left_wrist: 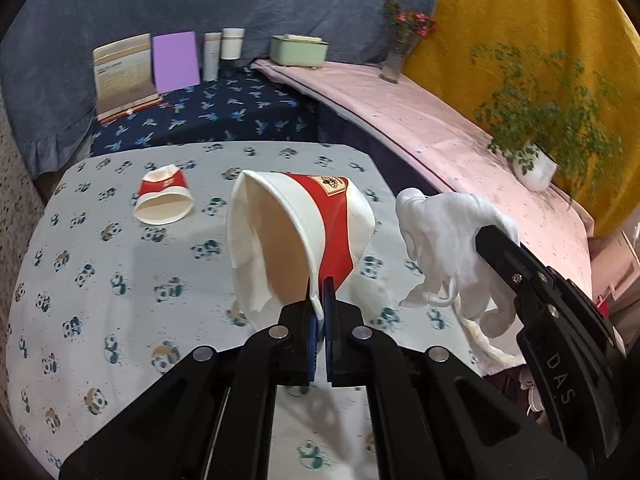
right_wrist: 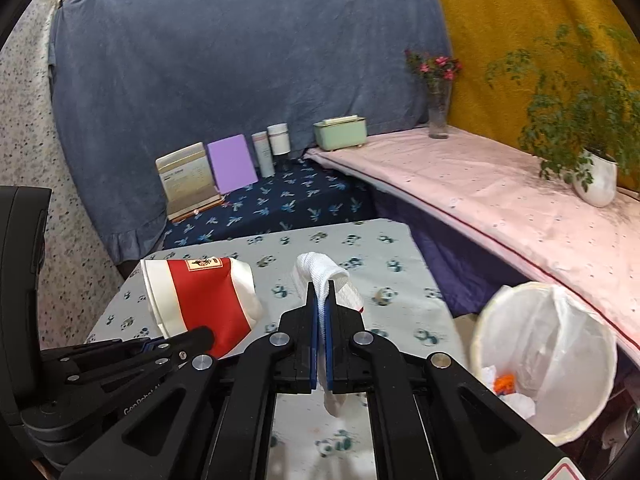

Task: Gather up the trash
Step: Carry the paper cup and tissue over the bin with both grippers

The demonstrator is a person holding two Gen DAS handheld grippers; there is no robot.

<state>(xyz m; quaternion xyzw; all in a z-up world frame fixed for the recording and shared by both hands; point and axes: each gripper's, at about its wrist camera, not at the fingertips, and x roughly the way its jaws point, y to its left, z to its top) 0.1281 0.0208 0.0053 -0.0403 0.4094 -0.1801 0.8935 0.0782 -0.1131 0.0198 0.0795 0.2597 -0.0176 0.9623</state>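
1. A crushed red-and-white paper cup (left_wrist: 304,232) is held clear above the surface (left_wrist: 120,320), pinched by its rim between the closed pads of the left tongs (left_wrist: 319,300); its open mouth is turned toward the left wrist camera.
2. A crumpled white tissue (right_wrist: 326,280) is clamped in the closed right tongs (right_wrist: 321,300), with one end draped over the fingertips and the other hanging below the jaws.
3. In the left wrist view, the tissue is seen just to the right of the held cup, raised off the surface.
4. A second crushed paper cup (left_wrist: 164,200) is left lying on its side on the panda-print cloth of the surface, well apart from both tongs, toward the far left.
5. A white wastebasket (right_wrist: 544,356) lined with a clear bag is placed beside the right edge of the surface; white scraps and something orange are seen at its bottom.
6. Behind the surface, a book stand (left_wrist: 124,76), a purple card (left_wrist: 176,62), two cylindrical containers (left_wrist: 224,52) and a green box (left_wrist: 298,50) are lined up.
7. On the pink-covered ledge (right_wrist: 500,200) to the right, a vase of red flowers (right_wrist: 438,96) and a potted green plant (right_wrist: 592,160) are set.
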